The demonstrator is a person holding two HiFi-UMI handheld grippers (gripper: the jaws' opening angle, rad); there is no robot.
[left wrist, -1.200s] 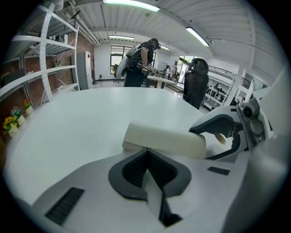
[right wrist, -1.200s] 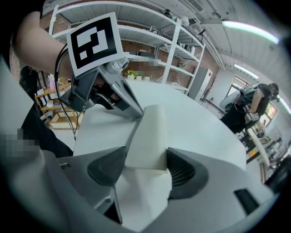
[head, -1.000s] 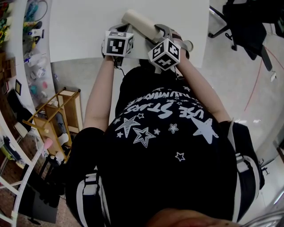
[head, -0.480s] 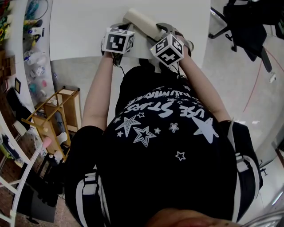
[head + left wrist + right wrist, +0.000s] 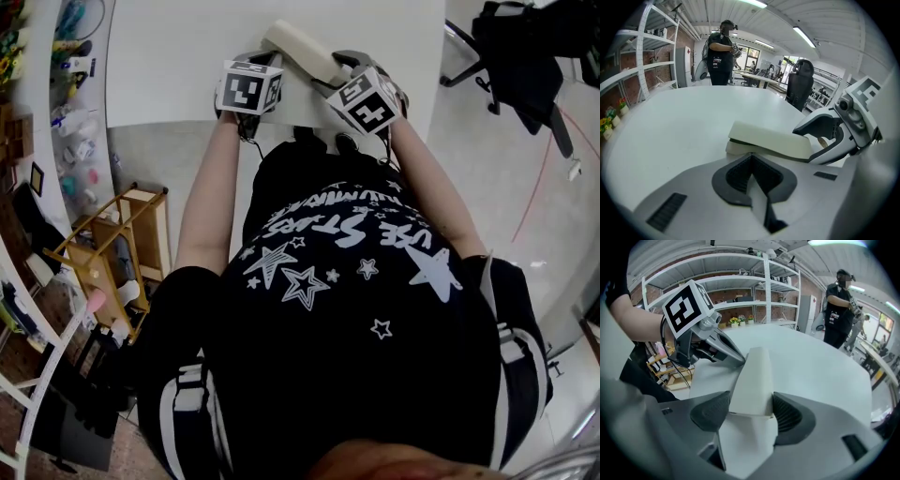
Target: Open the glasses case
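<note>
Now the glasses case (image 5: pixel 298 45) lies slanted on the white counter (image 5: pixel 169 66), in the upper middle of the head view, with one tool at each end. Compared with a second ago, the marker cube (image 5: pixel 367 101) of the right tool (image 5: pixel 751 399) has gone up and to the right in that frame and has turned, while the left side has almost not moved.

The right tool is clamped on the end of the case, with one ribbed pad on each side of the cream lid (image 5: pixel 768 139). The left tool (image 5: pixel 751 157) has its jaws together, and their tips sit against the edge of the case. Whether they pinch the rim of the base (image 5: pixel 738 148) I cannot tell.

In the left gripper view a thin dark gap (image 5: pixel 740 140) shows between lid and base, toward the left end of the case. I judge from this that the turning of the right tool is starting to lift the lid, so the opening has begun but is far from finished. The lid probably needs to swing much higher while the base stays down on the counter.
</note>
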